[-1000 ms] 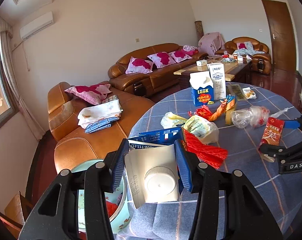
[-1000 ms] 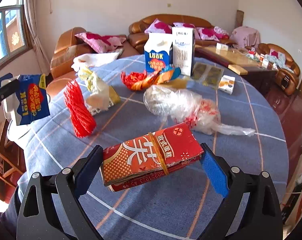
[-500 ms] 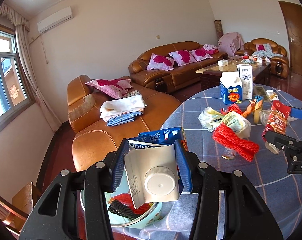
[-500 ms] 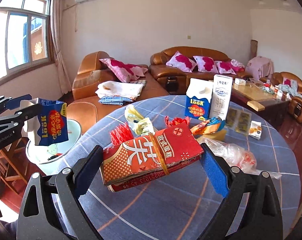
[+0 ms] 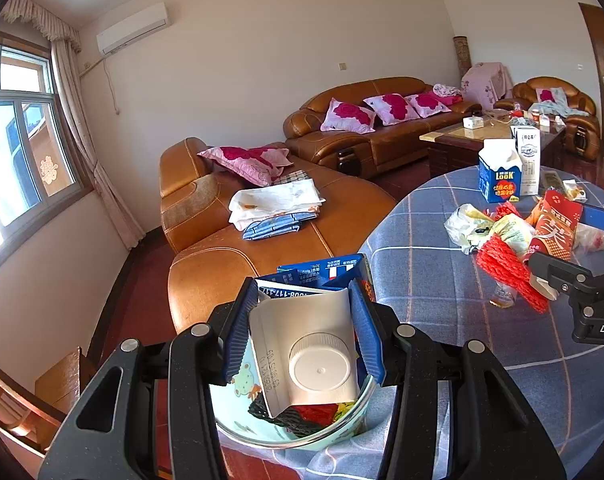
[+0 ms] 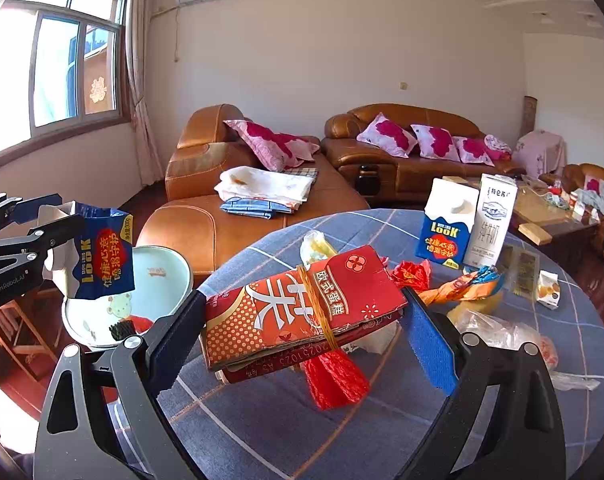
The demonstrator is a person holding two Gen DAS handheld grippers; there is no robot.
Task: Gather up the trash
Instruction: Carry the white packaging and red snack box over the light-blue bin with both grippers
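My left gripper is shut on a crushed blue and white milk carton with a white cap, held above a pale green trash bin beside the table. The same carton and bin show at the left of the right wrist view. My right gripper is shut on a flattened red package bound with a rubber band, held above the table. It also shows in the left wrist view.
The round table has a blue checked cloth. On it lie a red net, a standing blue carton, a white milk box, wrappers and a plastic bag. Brown leather sofas stand behind.
My left gripper has carried the carton left off the table to above the bin. My right gripper has lifted the red package and swung it left toward the bin side.
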